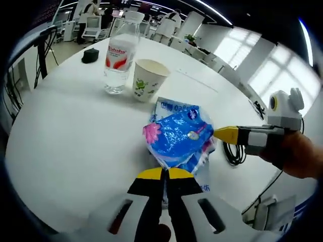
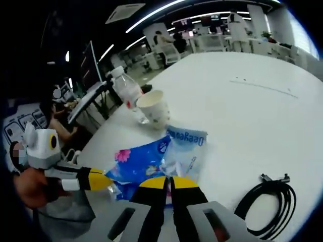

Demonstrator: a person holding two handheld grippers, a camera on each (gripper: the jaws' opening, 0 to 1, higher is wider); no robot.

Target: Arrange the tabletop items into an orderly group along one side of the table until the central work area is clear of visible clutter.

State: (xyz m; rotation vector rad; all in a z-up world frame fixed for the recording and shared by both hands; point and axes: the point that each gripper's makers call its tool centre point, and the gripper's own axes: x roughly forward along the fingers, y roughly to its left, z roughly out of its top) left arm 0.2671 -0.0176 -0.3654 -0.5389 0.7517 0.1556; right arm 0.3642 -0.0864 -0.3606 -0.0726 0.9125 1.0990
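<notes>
We pinch the blue packet (image 1: 179, 136) at the table's (image 1: 70, 146) edge with both the left gripper (image 1: 165, 176) and the right gripper (image 2: 168, 181) clamped together on it, seemingly to carry it toward the bottle (image 1: 120, 58) and cup (image 1: 147, 79).

left gripper view: low over the white table (image 1: 75, 146), close behind the blue packet (image 1: 179, 136), facing the bottle (image 1: 120, 55) and paper cup (image 1: 148, 79) | right gripper view: close on the packet (image 2: 151, 164) from the opposite side, cable (image 2: 270, 199) nearby | shared: packet, cup (image 2: 154, 107), bottle (image 2: 127, 91), table (image 2: 252, 116)
</notes>
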